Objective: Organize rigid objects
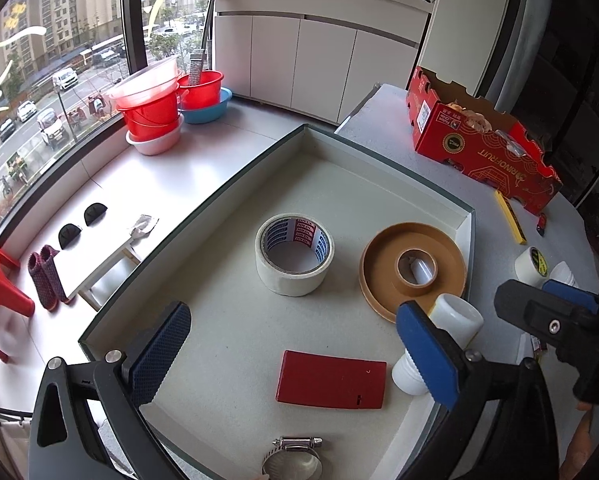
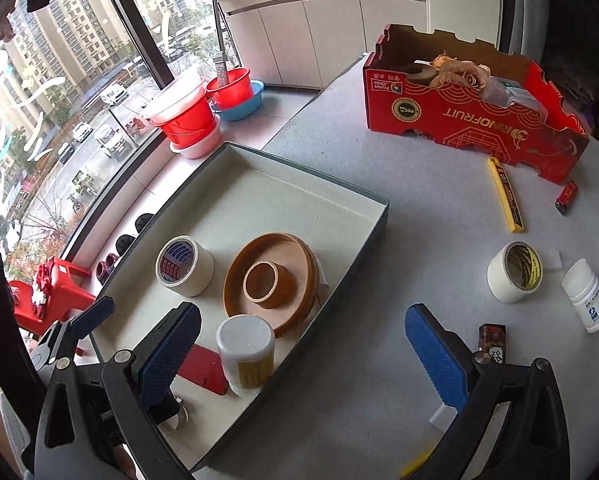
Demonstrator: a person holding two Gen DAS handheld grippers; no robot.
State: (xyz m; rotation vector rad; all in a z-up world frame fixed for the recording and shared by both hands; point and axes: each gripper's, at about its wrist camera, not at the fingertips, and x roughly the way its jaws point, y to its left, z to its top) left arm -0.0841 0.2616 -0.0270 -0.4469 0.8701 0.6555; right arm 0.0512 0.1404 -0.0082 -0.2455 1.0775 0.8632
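Observation:
A shallow grey tray (image 1: 203, 208) (image 2: 363, 248) holds a white tape roll (image 1: 294, 254) (image 2: 185, 266), a large brown tape roll (image 1: 413, 270) (image 2: 273, 286), a red flat case (image 1: 331, 380) (image 2: 203, 368), a white bottle (image 1: 455, 318) (image 2: 246, 354) and a metal hose clamp (image 1: 293, 458). My left gripper (image 1: 295, 356) is open and empty over the tray. My right gripper (image 2: 303, 356) is open and empty over the tray's right wall, with the white bottle between its fingers' span. It also shows in the left wrist view (image 1: 555, 316).
On the grey table (image 2: 379, 200) lie a yellow cutter (image 2: 504, 194), a small white tape roll (image 2: 515, 272), a white pill bottle (image 2: 587, 296), a dark lighter box (image 2: 492, 340) and a red lighter (image 2: 566, 197). A red cardboard box (image 2: 471, 120) stands at the back.

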